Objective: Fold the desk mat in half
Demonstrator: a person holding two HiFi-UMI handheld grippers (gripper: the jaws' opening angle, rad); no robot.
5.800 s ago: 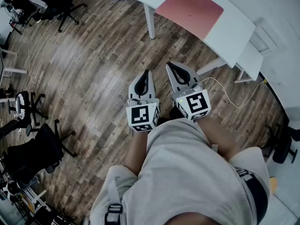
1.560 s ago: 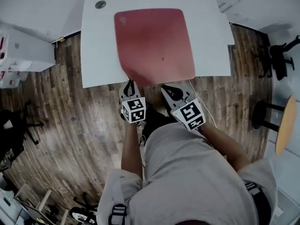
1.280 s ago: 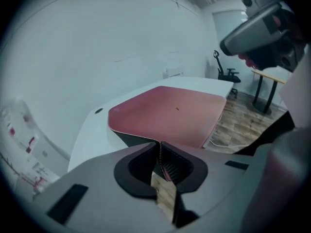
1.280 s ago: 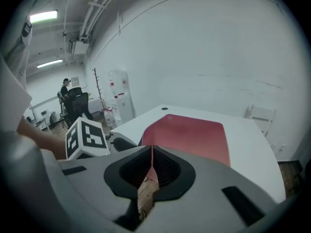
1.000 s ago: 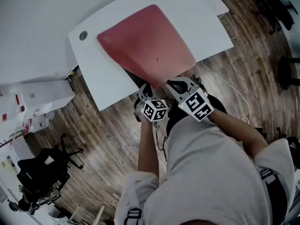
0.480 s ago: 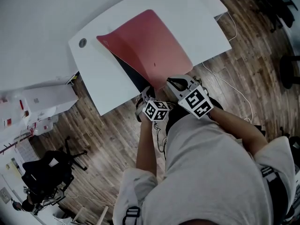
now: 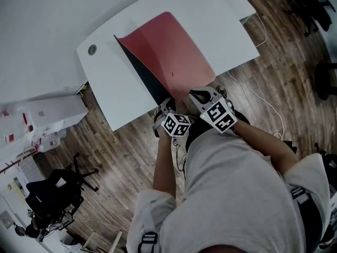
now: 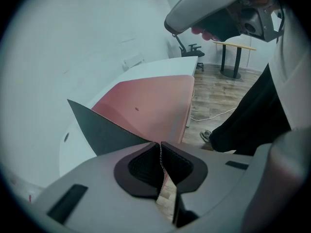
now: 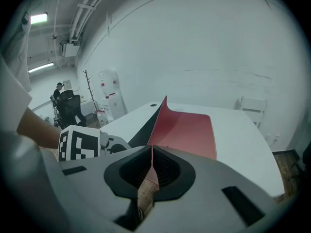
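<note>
Head view: desk mat on the white desk, left side raised, dark underside showing. Left gripper and right gripper sit at its near edge.
Left gripper view: I read jaws pinched on the mat's edge.
Right gripper view: jaws clamped on the mat edge too.

It looked like an open-plan office: a white tabletop on wood-plank flooring, black swivel chairs nearby, a water dispenser by the wall, strip lights and bare ceiling pipes overhead.
</note>
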